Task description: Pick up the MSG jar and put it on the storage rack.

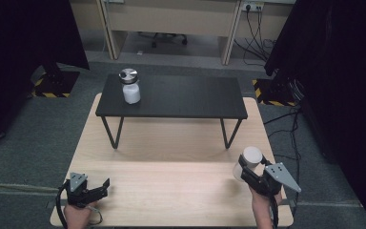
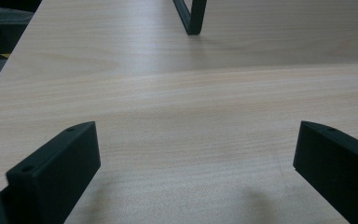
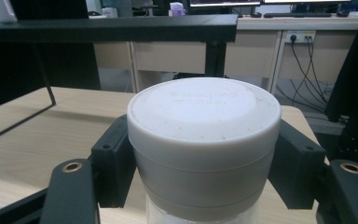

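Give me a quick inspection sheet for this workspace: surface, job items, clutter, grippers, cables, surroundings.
Surface: light wood table, bare in front; black shelf stands on its far half.
Job's things: white-lidded jar at the table's right edge; steel-lidded jar on the shelf's left end.
Clutter: nothing seen.
Grippers: right gripper clamped on the white-lidded jar below its lid; left gripper open, nothing between the jaws, low over the table.
Cables: one trailing from each gripper; more on the floor at right.
Surroundings: grey carpet, black curtains both sides, desks and wall sockets behind.
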`<state>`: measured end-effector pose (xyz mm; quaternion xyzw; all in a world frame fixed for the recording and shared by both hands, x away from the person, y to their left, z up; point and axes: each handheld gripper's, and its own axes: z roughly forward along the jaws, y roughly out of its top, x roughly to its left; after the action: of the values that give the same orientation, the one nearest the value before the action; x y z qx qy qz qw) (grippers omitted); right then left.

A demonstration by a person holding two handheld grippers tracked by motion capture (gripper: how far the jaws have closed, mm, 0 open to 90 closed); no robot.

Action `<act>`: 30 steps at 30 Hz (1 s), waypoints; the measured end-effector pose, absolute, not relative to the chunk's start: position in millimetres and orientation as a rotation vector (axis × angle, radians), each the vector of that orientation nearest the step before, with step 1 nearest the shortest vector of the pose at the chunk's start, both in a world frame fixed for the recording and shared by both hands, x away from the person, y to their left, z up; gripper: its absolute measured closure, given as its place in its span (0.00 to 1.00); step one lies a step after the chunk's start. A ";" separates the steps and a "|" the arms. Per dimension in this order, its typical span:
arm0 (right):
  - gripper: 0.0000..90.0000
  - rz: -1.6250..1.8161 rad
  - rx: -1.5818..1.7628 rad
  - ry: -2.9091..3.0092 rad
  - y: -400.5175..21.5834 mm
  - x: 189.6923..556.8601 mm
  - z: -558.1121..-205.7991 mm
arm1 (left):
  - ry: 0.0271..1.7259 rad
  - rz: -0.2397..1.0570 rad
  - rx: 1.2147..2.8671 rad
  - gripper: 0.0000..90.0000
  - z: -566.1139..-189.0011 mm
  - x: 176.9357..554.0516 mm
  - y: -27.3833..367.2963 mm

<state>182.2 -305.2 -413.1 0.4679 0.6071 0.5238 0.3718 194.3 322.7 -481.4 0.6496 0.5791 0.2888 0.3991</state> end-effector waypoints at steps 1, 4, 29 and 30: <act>0.37 1.343 1.200 1.556 -305.2 182.2 -413.1 | 1.466 0.731 1.644 0.00 -481.4 194.3 322.7; 0.37 1.344 1.196 1.562 -301.6 186.1 -406.2 | 1.466 0.735 1.641 0.00 -481.6 193.8 322.4; 0.37 1.415 1.152 1.578 -287.7 232.1 -347.3 | 1.468 0.732 1.637 0.00 -481.9 194.0 322.8; 0.37 1.419 1.150 1.580 -287.4 234.1 -344.6 | 1.468 0.731 1.637 0.00 -481.9 194.0 322.9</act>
<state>234.1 -287.4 -344.6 0.4450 0.6115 0.5492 0.3556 194.0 322.9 -481.9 0.6473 0.5803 0.2892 0.4007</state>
